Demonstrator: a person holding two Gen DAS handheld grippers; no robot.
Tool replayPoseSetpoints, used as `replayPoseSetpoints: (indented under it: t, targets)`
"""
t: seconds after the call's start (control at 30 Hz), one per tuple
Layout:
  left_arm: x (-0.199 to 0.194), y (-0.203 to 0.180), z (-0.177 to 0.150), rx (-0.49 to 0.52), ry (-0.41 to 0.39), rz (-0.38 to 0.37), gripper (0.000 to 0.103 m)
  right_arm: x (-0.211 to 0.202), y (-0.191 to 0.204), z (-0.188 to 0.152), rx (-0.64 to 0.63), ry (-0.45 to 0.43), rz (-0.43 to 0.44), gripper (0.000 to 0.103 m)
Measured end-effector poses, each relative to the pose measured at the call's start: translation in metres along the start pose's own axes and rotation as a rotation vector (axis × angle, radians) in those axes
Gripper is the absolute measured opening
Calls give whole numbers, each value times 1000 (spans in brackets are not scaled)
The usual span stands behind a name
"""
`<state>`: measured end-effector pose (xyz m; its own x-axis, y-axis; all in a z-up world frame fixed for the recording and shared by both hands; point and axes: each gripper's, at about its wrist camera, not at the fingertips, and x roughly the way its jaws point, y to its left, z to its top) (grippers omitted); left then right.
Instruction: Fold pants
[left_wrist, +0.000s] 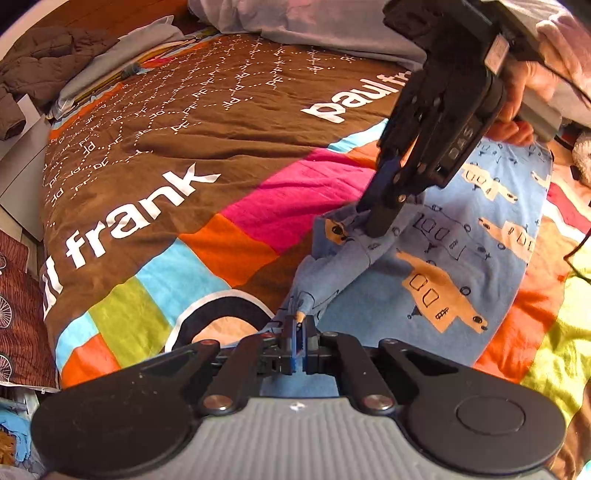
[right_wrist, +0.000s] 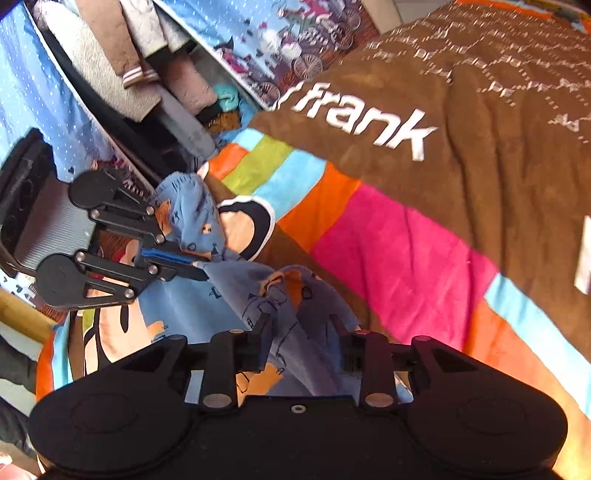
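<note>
Small blue pants (left_wrist: 443, 266) with a tan printed pattern lie on a colourful bedspread (left_wrist: 155, 155). My left gripper (left_wrist: 300, 322) is shut on an edge of the pants and lifts it into a ridge. It also shows in the right wrist view (right_wrist: 201, 267), pinching the blue cloth (right_wrist: 258, 295). My right gripper (left_wrist: 376, 225) comes down from the upper right onto the same raised fold. In its own view its fingers (right_wrist: 264, 325) stand apart with the cloth bunched between them (right_wrist: 301, 325).
The bedspread is brown with white lettering (left_wrist: 122, 225) and bright colour blocks (right_wrist: 388, 251). A grey pillow (left_wrist: 295, 22) and brown clothing (left_wrist: 40, 62) lie at the head of the bed. Folded clothes and towels (right_wrist: 110, 74) fill shelves beside the bed.
</note>
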<state>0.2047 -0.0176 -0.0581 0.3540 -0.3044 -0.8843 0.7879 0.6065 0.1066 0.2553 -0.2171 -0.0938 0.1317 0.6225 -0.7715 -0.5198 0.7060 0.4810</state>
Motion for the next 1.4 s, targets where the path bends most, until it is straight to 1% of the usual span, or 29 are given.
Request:
replayPoseSetpoints:
  t: [0.03,0.07,0.17,0.2,0.23,0.3,0.37,0.4,0.43,0.47,0.5,0.53,0.57,0.63,0.77,0.8,0.87,0.9,0.93,1.0,1.03,1.07,1.1,1.13,1.23,1.3,1.33,1.37,1.4]
  targets:
    - [-1,4,3,-19,-10,-18,4,1,1,-1,0,-8,-6,5]
    - [-1,10,7,-51,-26,-40,4,-1,3,-3,-4,-24,-16,4]
    - [4,39,21,-261,-71,-152,4,-9,8,-15,-4,-86,-15,4]
    - [9,48,26,-324,-75,-195,4,-10,11,-20,-4,-96,-21,4]
    - [15,54,32,-362,-66,-231,5,-10,13,-24,-10,-103,-27,4]
    - [32,60,43,-383,-17,-305,9,-8,21,-31,-45,-106,-47,4]
    - [48,61,52,-367,40,-354,12,-6,27,-37,-81,-109,-65,4]
    - [54,60,56,-358,70,-365,16,-6,29,-39,-89,-116,-71,4]
    - [60,58,60,-352,103,-376,24,-6,30,-41,-90,-124,-78,4]
    - [65,58,63,-358,132,-392,30,-6,31,-43,-93,-130,-88,4]
    - [69,58,65,-373,153,-405,40,-6,32,-45,-102,-133,-100,5]
    - [72,57,68,-393,171,-411,47,-5,34,-47,-120,-135,-123,8]
    - [74,57,71,-411,182,-414,49,-5,35,-49,-133,-137,-137,10]
    - [79,55,76,-433,210,-394,54,-5,34,-55,-140,-139,-162,19]
    - [87,44,84,-381,263,-347,54,-9,34,-64,-195,-140,-208,22]
    - [89,42,85,-369,278,-337,51,-9,33,-66,-208,-133,-213,25]
    - [92,37,87,-345,299,-316,36,-10,33,-69,-243,-120,-216,30]
    - [93,34,87,-329,309,-295,12,-10,33,-70,-263,-116,-218,34]
    - [93,32,88,-315,311,-270,8,-11,33,-71,-280,-112,-219,39]
    - [86,29,91,-279,273,-224,6,-10,34,-72,-307,-102,-224,44]
    - [82,29,95,-257,244,-202,6,-10,34,-72,-317,-100,-230,40]
    - [78,30,98,-248,218,-189,6,-10,33,-70,-321,-96,-242,33]
    - [78,33,101,-251,202,-184,6,-9,31,-68,-319,-93,-260,8]
    - [79,36,103,-257,191,-173,6,-9,27,-66,-307,-98,-282,1]
    - [96,40,105,-279,185,-130,6,-11,11,-57,-238,-148,-308,1]
    - [105,40,102,-275,173,-121,6,-11,3,-52,-208,-174,-339,1]
    - [108,40,101,-280,170,-117,9,-10,-1,-49,-202,-177,-363,1]
    - [110,42,100,-302,163,-108,14,-7,-4,-48,-194,-179,-402,3]
    - [108,47,98,-340,142,-82,33,-6,-7,-48,-184,-182,-448,9]
